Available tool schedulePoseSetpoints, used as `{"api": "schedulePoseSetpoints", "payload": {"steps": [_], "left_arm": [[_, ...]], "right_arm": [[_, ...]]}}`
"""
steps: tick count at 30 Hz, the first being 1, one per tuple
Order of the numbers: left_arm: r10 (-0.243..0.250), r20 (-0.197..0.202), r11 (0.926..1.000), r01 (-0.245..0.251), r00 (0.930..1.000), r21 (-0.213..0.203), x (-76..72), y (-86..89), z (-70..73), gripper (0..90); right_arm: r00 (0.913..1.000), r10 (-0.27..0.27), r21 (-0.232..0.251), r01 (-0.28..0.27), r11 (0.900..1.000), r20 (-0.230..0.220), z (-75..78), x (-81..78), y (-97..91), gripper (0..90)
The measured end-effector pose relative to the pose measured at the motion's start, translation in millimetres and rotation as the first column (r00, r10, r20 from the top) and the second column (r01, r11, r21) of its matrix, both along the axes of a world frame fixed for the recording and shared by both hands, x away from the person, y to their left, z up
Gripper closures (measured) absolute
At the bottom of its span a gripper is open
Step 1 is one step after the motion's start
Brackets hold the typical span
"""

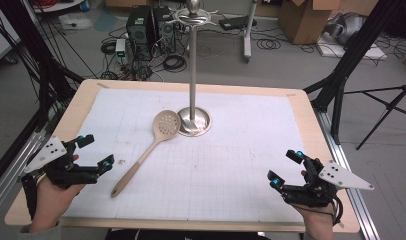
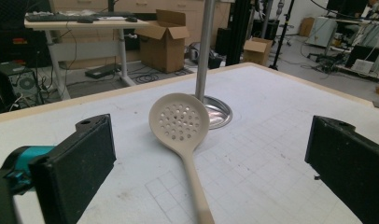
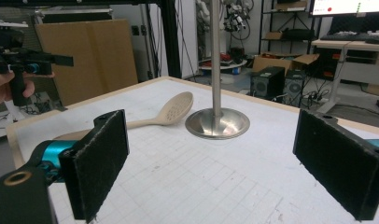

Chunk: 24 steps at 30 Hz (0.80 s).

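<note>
Two hands low at the tabletop's (image 1: 301, 107) near corners. Left gripper (image 1: 93, 152) and right gripper (image 1: 285, 167) point inward, jaws wide open, empty. Slotted spoon (image 1: 147, 150) lies diagonally between them, bowl against the stand's base (image 1: 201, 122).

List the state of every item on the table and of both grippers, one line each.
slotted spoon: lying flat on the mat, bowl against the stand's base, nothing gripping it.
metal stand: upright, nothing hanging on the hooks at its top.
left gripper: open, empty, apart from the spoon.
right gripper: open, empty.
white mat: spread flat on the table.
</note>
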<state>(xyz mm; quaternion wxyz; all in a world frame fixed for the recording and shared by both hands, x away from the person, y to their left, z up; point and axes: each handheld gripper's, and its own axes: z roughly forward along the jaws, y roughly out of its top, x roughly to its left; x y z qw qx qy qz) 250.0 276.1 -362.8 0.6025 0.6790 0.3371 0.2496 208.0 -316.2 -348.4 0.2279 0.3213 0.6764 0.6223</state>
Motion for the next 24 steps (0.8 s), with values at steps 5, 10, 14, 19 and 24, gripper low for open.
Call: {"api": "schedulePoseSetpoints", "payload": {"steps": [5, 10, 14, 19, 24], "left_arm": [[-0.011, 0.009, 0.9999, 0.011, 0.9999, 0.01, 0.6, -2.6, -0.5, 2.0], [-0.023, 0.01, 0.9997, 0.023, 0.9997, 0.008, 0.5, -3.0, -1.5, 2.0], [-0.032, 0.015, 0.9993, 0.032, 0.9994, 0.017, -0.1, -4.2, -2.5, 2.0], [-0.023, 0.029, 0.9985, 0.021, 0.9993, 0.05, -4.5, -2.0, -6.8, 3.0], [-0.001, 0.034, 0.9986, -0.001, 0.9994, 0.053, -9.6, 2.6, -6.7, 3.7]], "right_arm": [[1.0, -0.003, 0.007, 0.003, 1.0, -0.001, -1.7, 1.5, -2.8, 9.6], [1.0, -0.001, 0.007, 0.001, 1.0, -0.008, -2.8, 1.8, -3.0, 9.6], [1.0, -0.001, 0.005, 0.001, 1.0, -0.007, -2.8, 2.3, -2.8, 9.6], [1.0, 0.002, 0.018, -0.002, 0.9998, -0.01, -3.1, 9.1, -4.0, 9.6], [0.9998, 0.014, 0.027, -0.014, 0.9996, -0.015, -4.9, 20.1, -3.4, 9.6]]}}
